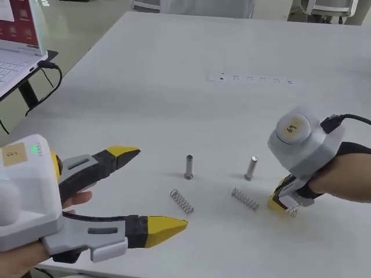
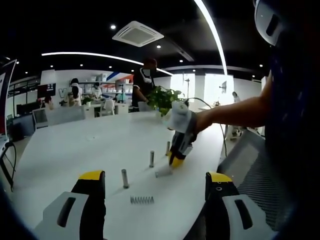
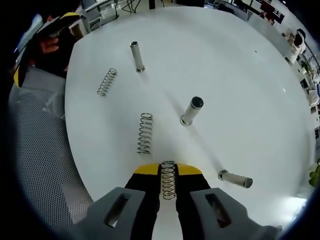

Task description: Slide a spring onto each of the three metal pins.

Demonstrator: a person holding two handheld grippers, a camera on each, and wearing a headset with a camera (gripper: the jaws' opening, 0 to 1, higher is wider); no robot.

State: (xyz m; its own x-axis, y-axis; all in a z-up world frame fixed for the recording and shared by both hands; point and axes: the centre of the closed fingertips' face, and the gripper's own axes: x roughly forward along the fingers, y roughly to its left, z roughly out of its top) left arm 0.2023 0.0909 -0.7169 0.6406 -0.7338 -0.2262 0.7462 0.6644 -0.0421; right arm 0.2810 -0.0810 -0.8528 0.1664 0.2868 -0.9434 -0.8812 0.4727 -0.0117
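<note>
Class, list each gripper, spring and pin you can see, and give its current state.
left gripper: open, empty
right gripper: shut on held spring
held spring: pinched between jaws
middle spring: lying loose
far spring: lying loose
near pin: upright, bare
middle pin: upright, bare
far pin: upright, bare

A white table (image 1: 174, 69) holds an open laptop (image 1: 16, 49) at its far-left corner, a black cable (image 1: 49, 65) beside it. A leafy plant (image 2: 162, 98) stands beyond.
</note>
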